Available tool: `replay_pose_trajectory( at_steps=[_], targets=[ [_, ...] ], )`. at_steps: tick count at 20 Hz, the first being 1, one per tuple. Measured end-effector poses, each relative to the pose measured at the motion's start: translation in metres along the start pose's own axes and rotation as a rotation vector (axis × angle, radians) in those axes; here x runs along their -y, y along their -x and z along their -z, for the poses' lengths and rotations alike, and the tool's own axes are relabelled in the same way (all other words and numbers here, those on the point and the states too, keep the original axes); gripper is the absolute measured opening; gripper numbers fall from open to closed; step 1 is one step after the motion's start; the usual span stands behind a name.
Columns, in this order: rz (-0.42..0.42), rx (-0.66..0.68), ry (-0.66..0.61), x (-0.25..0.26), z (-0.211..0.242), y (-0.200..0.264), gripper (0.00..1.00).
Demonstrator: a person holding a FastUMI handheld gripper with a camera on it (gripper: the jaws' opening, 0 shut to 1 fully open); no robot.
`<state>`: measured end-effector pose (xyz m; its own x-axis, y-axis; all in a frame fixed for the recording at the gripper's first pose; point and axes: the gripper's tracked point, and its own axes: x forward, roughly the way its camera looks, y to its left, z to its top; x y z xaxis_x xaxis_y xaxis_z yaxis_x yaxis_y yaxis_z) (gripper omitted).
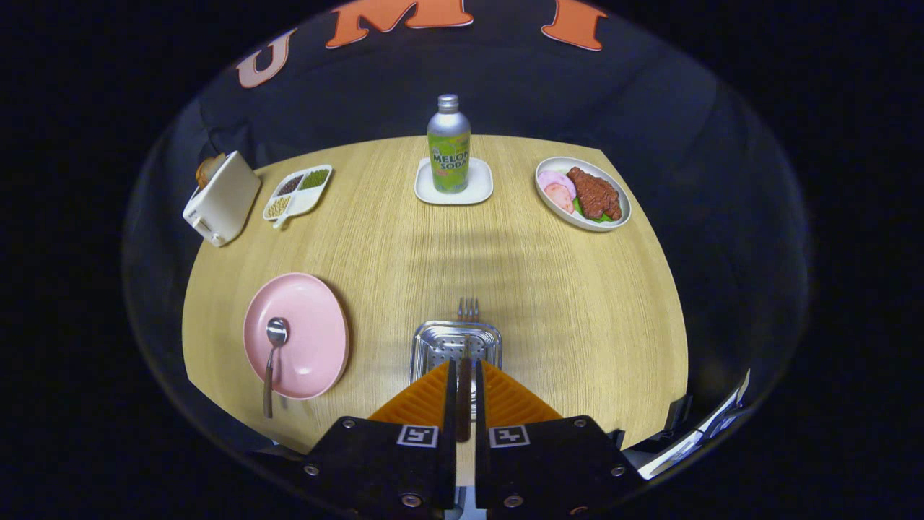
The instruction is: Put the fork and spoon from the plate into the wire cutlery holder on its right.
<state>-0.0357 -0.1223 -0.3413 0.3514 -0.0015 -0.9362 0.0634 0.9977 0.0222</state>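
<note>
Gripper (464, 379) fingers are pinching the brown-handled steel fork (468, 318) over the perforated metal cutlery holder (456, 345); released tilted, it may be catching the rim. Spoon (273, 354) is lying on the pink plate (307, 339).

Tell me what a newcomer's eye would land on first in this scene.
First, the gripper, its fingers shut on the fork, whose tines stick out ahead over the metal cutlery holder just beyond the fingertips. Next, the pink plate beside the holder, with the spoon lying on it, handle over the rim. At the table's far edge, a green soda bottle stands upright on a white dish.
</note>
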Motion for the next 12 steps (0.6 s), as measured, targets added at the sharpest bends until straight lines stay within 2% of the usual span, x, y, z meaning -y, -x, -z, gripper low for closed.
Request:
replay_pose_trajectory(
  at_steps=[4, 12],
  targets=[
    [-0.011, 0.121, -0.066, -0.007, -0.018, 0.015, 0.18],
    [-0.048, 0.309, -0.105, -0.047, -0.045, 0.043, 0.56]
  ],
)
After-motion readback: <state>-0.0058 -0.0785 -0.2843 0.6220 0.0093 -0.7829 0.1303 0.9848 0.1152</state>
